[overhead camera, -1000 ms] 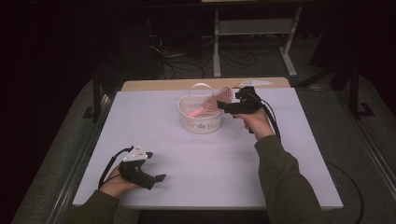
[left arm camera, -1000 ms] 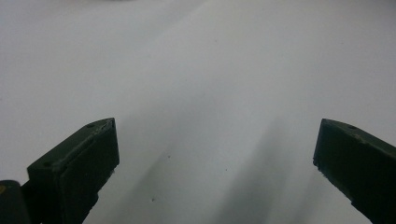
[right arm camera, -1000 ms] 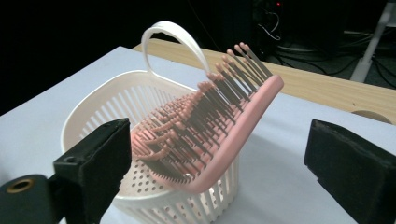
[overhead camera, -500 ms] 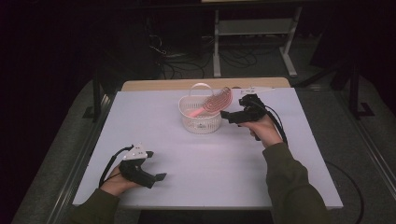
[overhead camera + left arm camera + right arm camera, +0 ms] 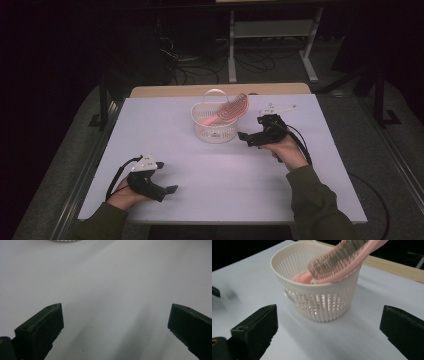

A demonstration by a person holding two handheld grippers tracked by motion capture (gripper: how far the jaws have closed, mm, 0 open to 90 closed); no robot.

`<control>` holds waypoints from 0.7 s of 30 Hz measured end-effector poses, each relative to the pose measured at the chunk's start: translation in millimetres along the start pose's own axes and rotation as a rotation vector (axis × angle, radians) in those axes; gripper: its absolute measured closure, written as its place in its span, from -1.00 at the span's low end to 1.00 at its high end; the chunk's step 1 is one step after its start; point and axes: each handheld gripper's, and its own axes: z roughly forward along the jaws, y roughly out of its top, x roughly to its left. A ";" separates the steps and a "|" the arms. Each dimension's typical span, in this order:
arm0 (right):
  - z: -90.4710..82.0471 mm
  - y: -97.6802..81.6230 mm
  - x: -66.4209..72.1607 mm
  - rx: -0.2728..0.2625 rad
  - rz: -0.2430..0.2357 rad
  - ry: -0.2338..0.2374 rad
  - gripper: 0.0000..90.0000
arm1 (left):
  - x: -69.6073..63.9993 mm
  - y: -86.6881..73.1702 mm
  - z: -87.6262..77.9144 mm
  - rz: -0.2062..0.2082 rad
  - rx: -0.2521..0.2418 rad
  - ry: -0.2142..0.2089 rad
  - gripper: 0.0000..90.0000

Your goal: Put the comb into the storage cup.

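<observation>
A white slotted basket [image 5: 215, 125] stands at the far middle of the pale table [image 5: 215, 175]. A pink hairbrush [image 5: 231, 110] leans in it, bristle head up over the right rim. My right gripper [image 5: 243, 137] hovers just right of the basket, pointing at it; its jaws have just been opening and stand open with nothing between them. In the right gripper view the basket [image 5: 319, 305] and the brush [image 5: 337, 267] lie ahead of the gripper [image 5: 328, 327]. My left gripper [image 5: 172, 190] rests open at the near left, over bare table in its own view [image 5: 115, 327].
A wooden strip [image 5: 175, 91] borders the table's far edge. Beyond it stand a metal frame [image 5: 270, 30] and floor cables [image 5: 185, 65] in the dark. The basket's curved handle [image 5: 214, 92] rises at its back.
My right gripper has drawn back from the basket rim, toward the right and nearer the person, leaving the brush leaning in the basket. The left gripper has stayed put.
</observation>
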 end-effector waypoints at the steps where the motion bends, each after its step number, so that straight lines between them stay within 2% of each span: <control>1: -0.6 -2.6 1.2 0.006 -0.001 0.002 -0.98 | -0.2 -0.1 0.1 -0.001 0.001 0.000 -1.00; 12: -7.6 -23.6 8.0 0.064 -0.021 0.004 -1.00 | -0.5 -0.3 0.3 0.000 0.001 0.001 -1.00; 21: -18.4 -37.9 16.4 0.073 -0.042 0.007 -1.00 | -0.7 -0.4 0.3 0.001 0.001 0.002 -1.00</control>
